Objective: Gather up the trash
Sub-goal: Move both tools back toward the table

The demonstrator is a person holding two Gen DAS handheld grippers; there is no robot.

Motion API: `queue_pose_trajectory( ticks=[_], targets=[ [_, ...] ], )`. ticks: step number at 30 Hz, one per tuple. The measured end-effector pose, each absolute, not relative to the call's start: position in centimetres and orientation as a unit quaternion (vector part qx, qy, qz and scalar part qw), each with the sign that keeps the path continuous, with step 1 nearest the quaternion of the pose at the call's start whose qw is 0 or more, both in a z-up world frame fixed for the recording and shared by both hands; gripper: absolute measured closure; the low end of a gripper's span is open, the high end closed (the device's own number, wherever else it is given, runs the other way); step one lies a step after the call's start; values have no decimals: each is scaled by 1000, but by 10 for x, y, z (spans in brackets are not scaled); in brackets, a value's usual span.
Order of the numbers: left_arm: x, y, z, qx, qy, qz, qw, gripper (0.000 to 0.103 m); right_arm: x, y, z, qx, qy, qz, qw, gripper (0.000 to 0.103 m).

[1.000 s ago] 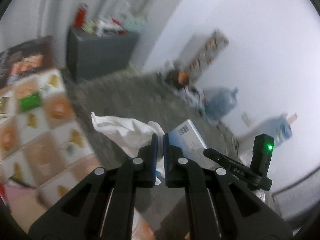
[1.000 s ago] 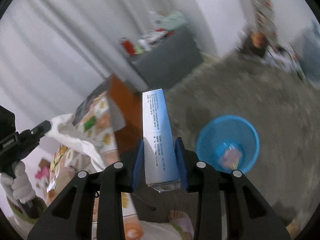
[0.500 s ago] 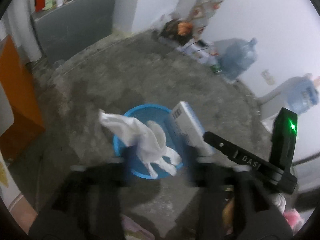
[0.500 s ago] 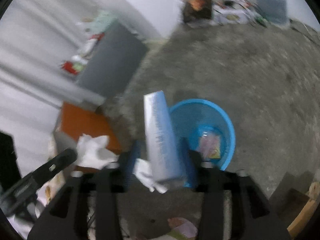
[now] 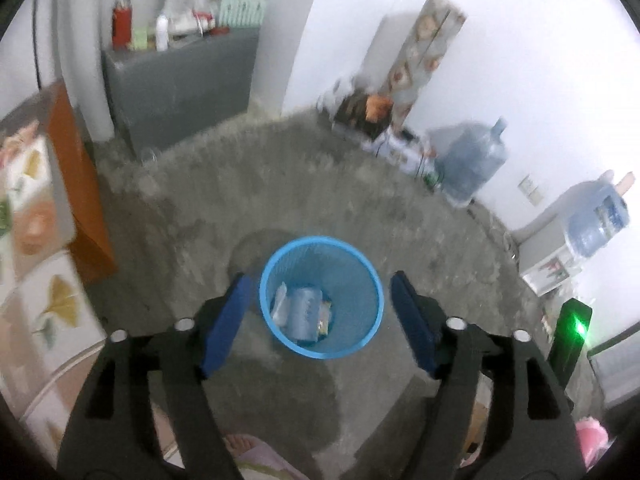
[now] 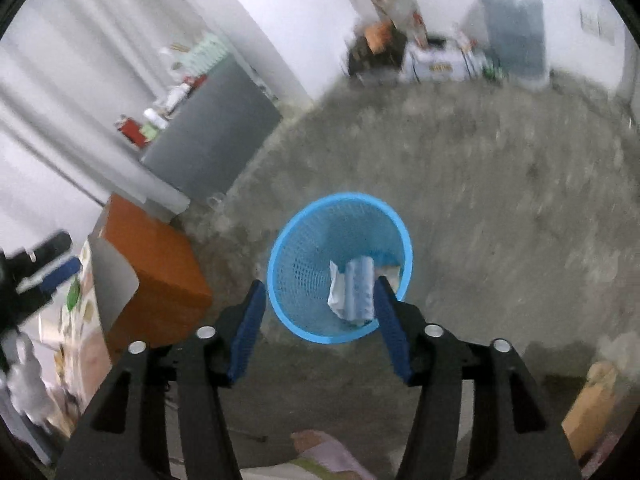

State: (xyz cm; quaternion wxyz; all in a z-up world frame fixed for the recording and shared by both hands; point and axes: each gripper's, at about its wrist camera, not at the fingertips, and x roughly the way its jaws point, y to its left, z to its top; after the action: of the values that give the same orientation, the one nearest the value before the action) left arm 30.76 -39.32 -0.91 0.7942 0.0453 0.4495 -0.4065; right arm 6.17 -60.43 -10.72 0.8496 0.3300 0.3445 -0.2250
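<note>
We hold our left gripper (image 5: 320, 292) and our right gripper (image 6: 320, 296) over the blue bin (image 5: 362, 280). The fingers of both are spread wide and hold nothing. The bin stands on the gray floor (image 5: 280, 184) right under us. Inside it lie a pale blue box (image 6: 360, 288) and what looks like a white tissue (image 6: 336, 292), though the view is blurry. Farther off, an orange box (image 6: 160, 264) sits to the left, and a big water jug (image 5: 472, 160) stands by the far wall.
</note>
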Motion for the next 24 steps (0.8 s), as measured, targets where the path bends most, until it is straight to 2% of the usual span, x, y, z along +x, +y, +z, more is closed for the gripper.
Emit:
queue_pose_trajectory(
  ticks=[4,7,11,18,24],
  targets=[
    [287,-335,18,23,416,-396,819,21,45,-573,-73,257,322,-231,881,19],
    [272,-293,33,2,401,-386,831,20,36,-549,-50,213,307,-230,898,9],
    [251,-237,57,-23,369,-367,854,19,32,-518,-17,171,284,-210,920,6],
    [222,-162,74,-45,339,-339,877,18,30,-470,26,165,250,-141,944,6],
    [201,-94,78,-53,314,-302,898,18,52,-425,46,150,265,-70,950,6]
  ],
)
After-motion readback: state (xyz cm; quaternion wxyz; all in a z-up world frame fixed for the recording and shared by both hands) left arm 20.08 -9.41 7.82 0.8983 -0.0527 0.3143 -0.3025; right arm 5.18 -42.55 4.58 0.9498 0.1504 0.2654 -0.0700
